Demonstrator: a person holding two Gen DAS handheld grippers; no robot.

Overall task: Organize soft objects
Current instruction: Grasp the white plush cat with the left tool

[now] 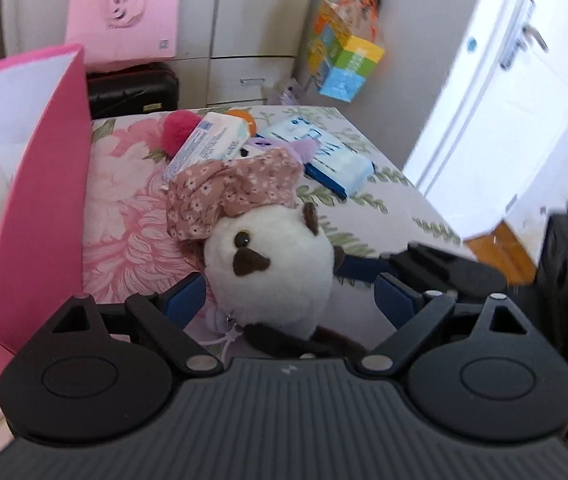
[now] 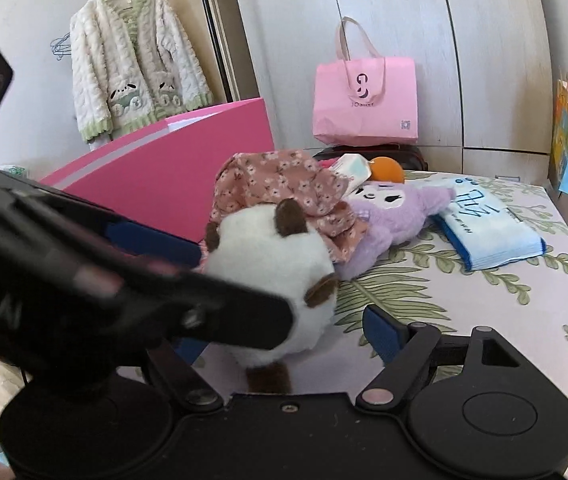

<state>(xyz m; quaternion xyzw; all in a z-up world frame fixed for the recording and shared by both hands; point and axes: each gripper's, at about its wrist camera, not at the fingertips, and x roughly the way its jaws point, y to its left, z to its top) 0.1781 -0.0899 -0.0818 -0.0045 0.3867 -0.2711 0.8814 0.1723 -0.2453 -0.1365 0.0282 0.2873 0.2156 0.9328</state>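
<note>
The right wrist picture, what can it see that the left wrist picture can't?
Only the right wrist view shows the fluffy cream-and-green cardigan on a hanger.

Only the left wrist view shows the white door with its metal handle and the round fuzzy red pom-pom.

Both show the white plush toy with brown ears, the floral brown cloth, the open pink box and the pale pink tote bag.
</note>
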